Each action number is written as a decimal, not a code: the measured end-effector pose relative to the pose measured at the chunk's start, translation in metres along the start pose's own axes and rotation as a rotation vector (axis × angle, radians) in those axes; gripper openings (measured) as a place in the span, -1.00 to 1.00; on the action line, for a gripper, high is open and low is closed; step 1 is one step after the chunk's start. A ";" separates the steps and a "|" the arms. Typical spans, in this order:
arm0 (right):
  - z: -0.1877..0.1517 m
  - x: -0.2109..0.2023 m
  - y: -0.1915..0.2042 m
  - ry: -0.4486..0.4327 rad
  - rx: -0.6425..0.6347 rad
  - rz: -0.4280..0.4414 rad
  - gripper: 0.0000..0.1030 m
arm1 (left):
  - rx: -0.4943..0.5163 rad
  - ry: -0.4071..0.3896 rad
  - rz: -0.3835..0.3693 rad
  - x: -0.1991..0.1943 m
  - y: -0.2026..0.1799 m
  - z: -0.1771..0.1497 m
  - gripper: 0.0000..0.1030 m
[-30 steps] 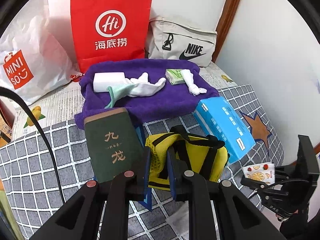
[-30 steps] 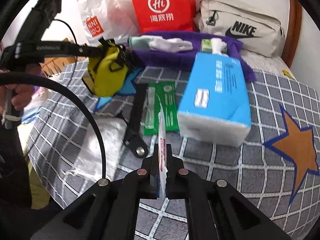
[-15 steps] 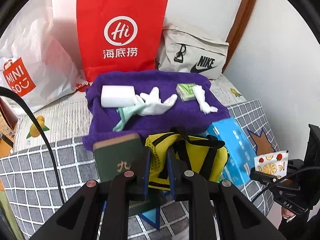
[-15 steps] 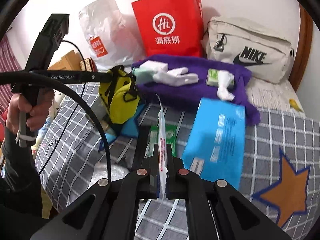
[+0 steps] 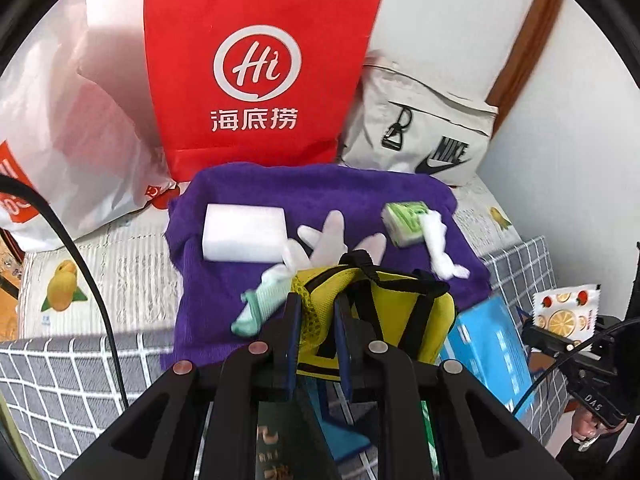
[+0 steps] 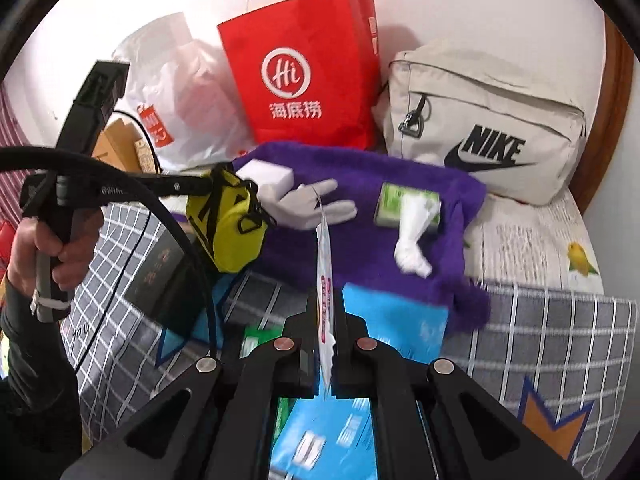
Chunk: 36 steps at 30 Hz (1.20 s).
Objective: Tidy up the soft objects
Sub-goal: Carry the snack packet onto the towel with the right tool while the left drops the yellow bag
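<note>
My left gripper is shut on the mesh edge of a small yellow pouch with black straps, held in the air over the near edge of the purple towel. The same yellow pouch hangs at the left of the right wrist view. My right gripper is shut on a thin white sachet, seen edge-on; the sachet shows its fruit print at the right of the left wrist view. On the towel lie a white sponge block, a white glove, a green packet and a white sock.
A red paper bag, a white plastic bag and a beige Nike bag stand against the wall behind the towel. A blue tissue pack and a dark green box lie on the grey checked bedcover.
Both grippers have moved forward toward the purple towel, each still holding its item. The green box and blue pack have slid down and partly under the grippers in view.
</note>
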State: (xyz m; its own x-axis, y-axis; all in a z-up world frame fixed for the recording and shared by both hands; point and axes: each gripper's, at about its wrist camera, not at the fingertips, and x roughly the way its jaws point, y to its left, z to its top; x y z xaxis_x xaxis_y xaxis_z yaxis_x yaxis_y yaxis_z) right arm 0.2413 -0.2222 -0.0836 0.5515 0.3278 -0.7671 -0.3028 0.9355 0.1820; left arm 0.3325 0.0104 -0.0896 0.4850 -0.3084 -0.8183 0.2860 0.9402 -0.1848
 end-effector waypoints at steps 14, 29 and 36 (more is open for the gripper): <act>0.053 0.058 -0.031 0.052 -0.002 0.008 -0.93 | -0.046 0.040 0.034 0.044 0.022 0.029 -0.69; 0.065 0.115 -0.042 0.191 -0.062 0.007 -0.92 | -0.007 0.111 0.049 0.079 0.029 0.030 -0.69; 0.066 0.141 -0.049 0.281 -0.049 0.020 -0.92 | 0.001 0.111 0.036 0.079 0.030 0.030 -0.67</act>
State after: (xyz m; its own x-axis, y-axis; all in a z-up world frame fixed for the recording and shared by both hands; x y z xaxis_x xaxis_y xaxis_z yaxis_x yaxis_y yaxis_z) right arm 0.3852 -0.2133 -0.1598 0.3100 0.2905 -0.9053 -0.3529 0.9193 0.1742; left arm 0.4047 0.0101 -0.1438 0.4006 -0.2567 -0.8796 0.2708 0.9502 -0.1540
